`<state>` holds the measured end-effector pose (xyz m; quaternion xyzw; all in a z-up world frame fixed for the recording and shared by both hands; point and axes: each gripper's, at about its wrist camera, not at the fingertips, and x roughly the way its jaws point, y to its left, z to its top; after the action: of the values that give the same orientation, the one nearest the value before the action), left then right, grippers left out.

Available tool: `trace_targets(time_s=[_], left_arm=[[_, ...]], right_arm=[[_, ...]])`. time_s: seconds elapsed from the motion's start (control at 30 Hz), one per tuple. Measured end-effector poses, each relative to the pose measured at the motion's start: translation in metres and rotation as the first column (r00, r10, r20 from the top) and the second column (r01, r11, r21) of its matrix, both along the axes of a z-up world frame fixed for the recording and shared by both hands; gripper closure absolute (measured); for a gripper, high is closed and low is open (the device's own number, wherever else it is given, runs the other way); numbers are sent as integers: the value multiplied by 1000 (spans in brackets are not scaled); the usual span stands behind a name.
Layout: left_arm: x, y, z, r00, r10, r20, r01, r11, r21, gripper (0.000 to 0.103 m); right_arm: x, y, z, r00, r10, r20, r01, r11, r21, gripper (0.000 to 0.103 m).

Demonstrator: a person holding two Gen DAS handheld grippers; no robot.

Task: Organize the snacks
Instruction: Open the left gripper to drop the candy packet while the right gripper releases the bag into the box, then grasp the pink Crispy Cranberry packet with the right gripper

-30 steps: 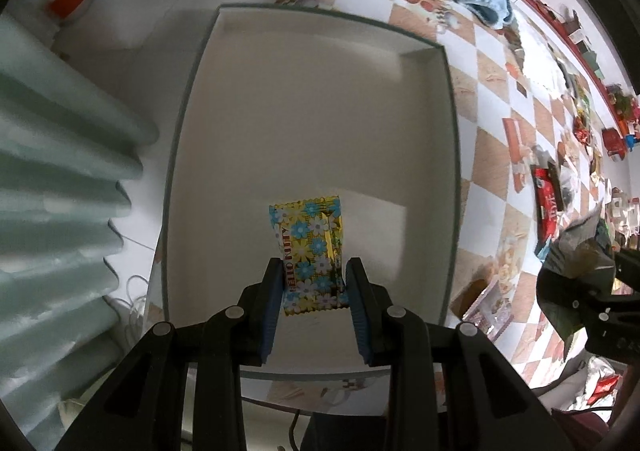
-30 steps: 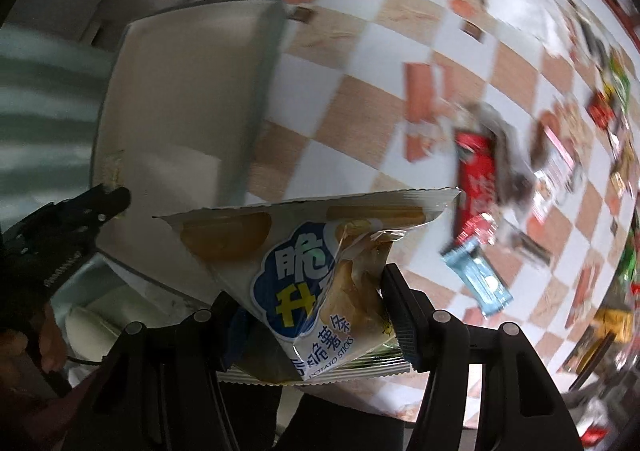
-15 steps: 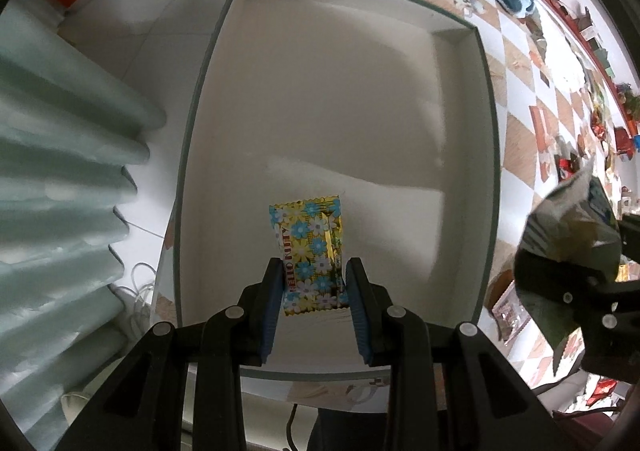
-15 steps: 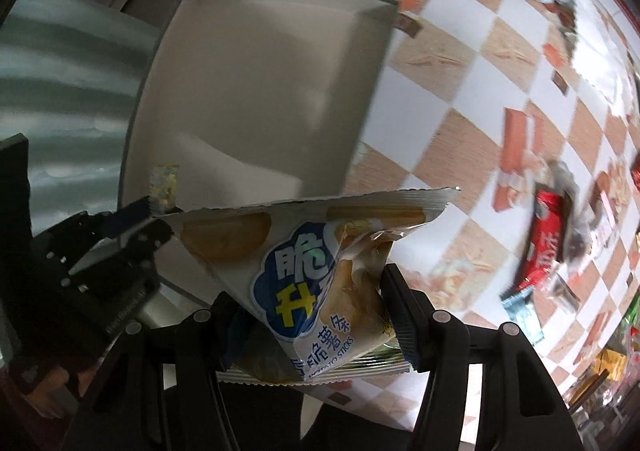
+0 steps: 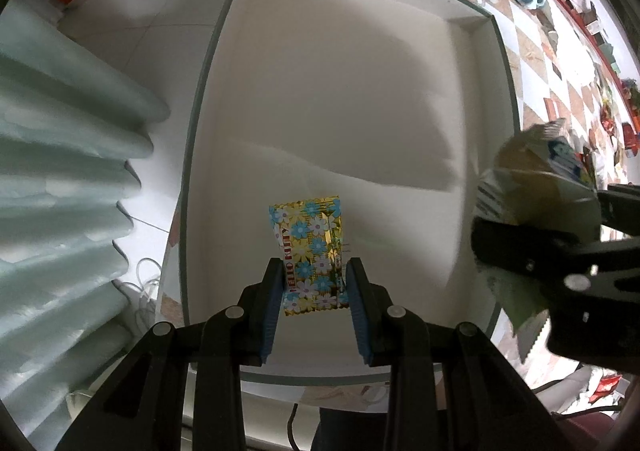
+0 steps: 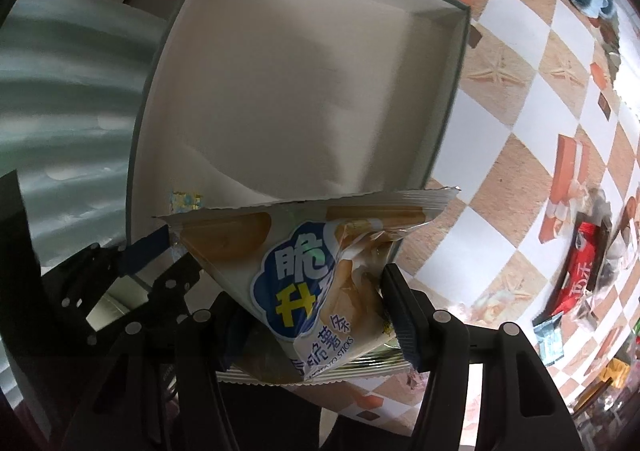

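The shallow white cardboard box with a grey-green rim (image 5: 502, 51) lay open-topped, its floor bare from the far wall to the near one, so a descent had room anywhere inside. Two things crowded the near end: the left tongs (image 5: 315, 283), clamped on a gold flowered candy packet (image 5: 310, 255), and the right tongs (image 6: 316, 315), gripping a white potato-stick bag (image 6: 304, 271) at the box's right rim. The pale green pleated curtain (image 5: 60, 191) closed off the left side. Right of the box, the chequered worktop (image 6: 500, 123) lay free up to scattered wrappers (image 6: 580, 271).
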<state>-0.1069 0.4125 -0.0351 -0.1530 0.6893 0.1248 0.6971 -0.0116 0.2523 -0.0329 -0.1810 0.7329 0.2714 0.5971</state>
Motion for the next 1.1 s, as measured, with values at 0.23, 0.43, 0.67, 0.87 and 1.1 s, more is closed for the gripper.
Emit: trace_targets(time_s=[0.23,0.43,0.67,0.87,1.1], left_arm=[[-2,-6,11,1000,-1,26,1,1000,26,32],[1,-7,21,999,-4,33,2,998,59,25],[0,-8,35,999,-9,40,5,995,95,25],[5,-14,52,997,-45,63,37,992,119,25],[18,-45,62,978,-192,85,180,975,129,25]], right_arm=[[-1,2,2,1000,-8,16,8,1000,5,16],[5,-19,3,998,-62,10,62,998,4,16],[14,-73,3,985,-172,-1,172,985,14,0],[24,-152,1,936,-352,-3,352,936,-9,0],[16,-233,-21,852,-523,-26,519,850,-93,0]])
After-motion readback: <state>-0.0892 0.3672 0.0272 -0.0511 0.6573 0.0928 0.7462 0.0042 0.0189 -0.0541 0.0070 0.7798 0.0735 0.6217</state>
